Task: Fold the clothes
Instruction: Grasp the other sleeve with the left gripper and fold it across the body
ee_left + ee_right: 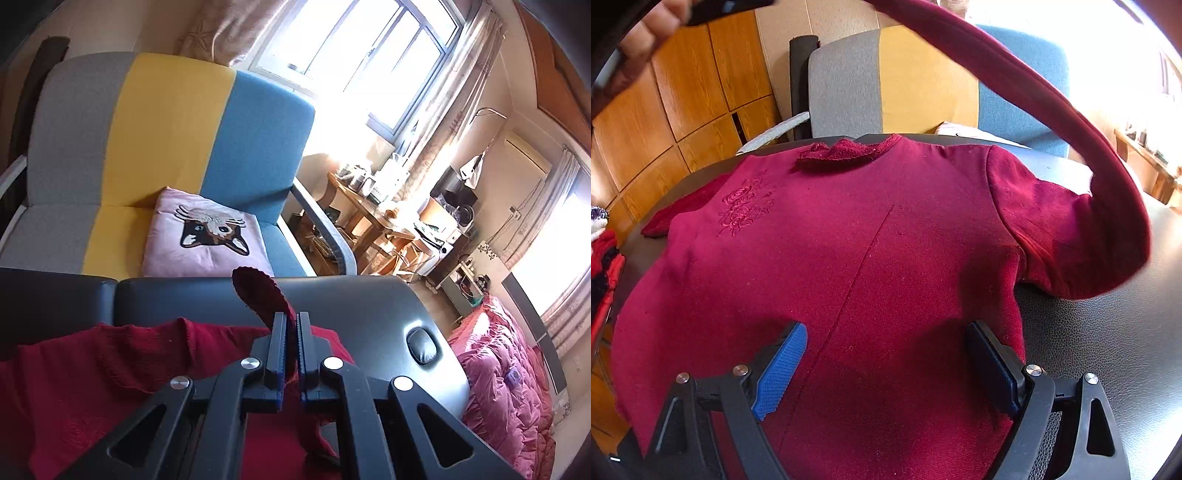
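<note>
Dark red sweater [849, 258] flat on black table, embroidery near collar; one sleeve [1052, 122] lifted, arching overhead

Red sweater [871, 258] between wide-apart jaws, sleeve [1034, 103] aloft

Landmark: black table [1108, 332].

- Bare top right of red sweater [849, 258], toward near right corner: open for a pass.
- Bare strip along far edge [332, 295] too, except a dark oval recess [421, 345] near far right corner.
- Raised sleeve [1034, 96] arcs over right half, blocks overhead crossing.
- Beyond far edge: striped sofa [166, 129] with pink cushion [207, 236], tight.
- Left edge: clothes pile [605, 254] crowds it.
</note>
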Action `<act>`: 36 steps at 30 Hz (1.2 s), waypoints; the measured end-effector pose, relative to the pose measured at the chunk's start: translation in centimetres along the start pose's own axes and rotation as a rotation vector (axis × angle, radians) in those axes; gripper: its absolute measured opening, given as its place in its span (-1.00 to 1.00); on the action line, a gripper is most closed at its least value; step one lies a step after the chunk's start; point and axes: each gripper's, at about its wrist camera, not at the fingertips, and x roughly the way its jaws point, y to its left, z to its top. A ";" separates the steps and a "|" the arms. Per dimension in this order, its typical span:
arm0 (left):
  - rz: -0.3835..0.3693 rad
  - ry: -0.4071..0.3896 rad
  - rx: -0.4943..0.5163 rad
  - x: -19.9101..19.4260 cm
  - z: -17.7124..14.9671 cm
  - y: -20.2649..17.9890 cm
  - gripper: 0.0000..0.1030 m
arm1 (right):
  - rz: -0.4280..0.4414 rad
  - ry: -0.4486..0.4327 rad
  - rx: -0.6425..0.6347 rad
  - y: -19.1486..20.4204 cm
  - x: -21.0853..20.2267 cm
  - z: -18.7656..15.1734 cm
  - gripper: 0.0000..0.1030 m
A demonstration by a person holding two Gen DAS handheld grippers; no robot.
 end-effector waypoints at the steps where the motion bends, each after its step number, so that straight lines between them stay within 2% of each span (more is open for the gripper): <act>1: 0.013 -0.011 -0.007 -0.7 0.2 1.0 -0.93 | -0.001 0.001 -0.001 0.0 0.1 0.0 0.74; 5: 0.057 -0.023 -0.059 -2.4 -1.0 5.1 -0.93 | -0.008 0.006 -0.007 0.1 0.3 0.2 0.75; 9: 0.080 0.018 -0.122 -2.1 -4.6 8.8 -0.93 | -0.015 0.008 -0.014 0.2 0.3 0.2 0.75; 11: 0.066 0.059 -0.150 -1.0 -6.6 9.6 -0.92 | -0.019 0.010 -0.018 0.3 0.4 0.2 0.76; 12: 0.048 0.092 -0.171 -0.1 -7.6 10.0 -0.78 | -0.020 0.011 -0.019 0.3 0.4 0.2 0.76; 13: 0.031 0.125 -0.191 0.8 -8.6 10.4 -0.56 | -0.021 0.011 -0.021 0.4 0.4 0.2 0.76; 16: 0.005 0.195 -0.251 3.6 -11.1 10.8 -0.37 | -0.023 0.012 -0.023 0.5 0.5 0.2 0.76; 20: -0.012 0.250 -0.289 7.1 -12.5 10.3 -0.24 | -0.020 0.011 -0.023 0.5 0.5 0.1 0.77; 24: 0.033 0.285 -0.281 10.2 -12.5 9.8 -0.18 | -0.010 0.011 -0.021 0.4 0.5 0.1 0.80; 30: 0.059 0.296 -0.238 12.2 -11.9 8.8 -0.23 | 0.002 0.009 -0.019 0.4 0.6 0.1 0.84; 32: 0.065 0.299 -0.201 12.4 -11.7 8.1 -0.50 | 0.005 0.009 -0.019 0.4 0.6 0.0 0.86; 33: 0.082 0.300 -0.163 12.6 -11.6 7.5 -0.80 | 0.006 0.009 -0.019 0.4 0.6 0.0 0.86; 34: 0.098 0.295 -0.123 12.6 -11.5 6.8 -0.94 | 0.007 0.009 -0.019 0.5 0.6 0.0 0.86; 36: 0.089 0.267 -0.091 11.7 -11.2 6.0 -0.93 | 0.007 0.009 -0.019 0.5 0.5 -0.1 0.86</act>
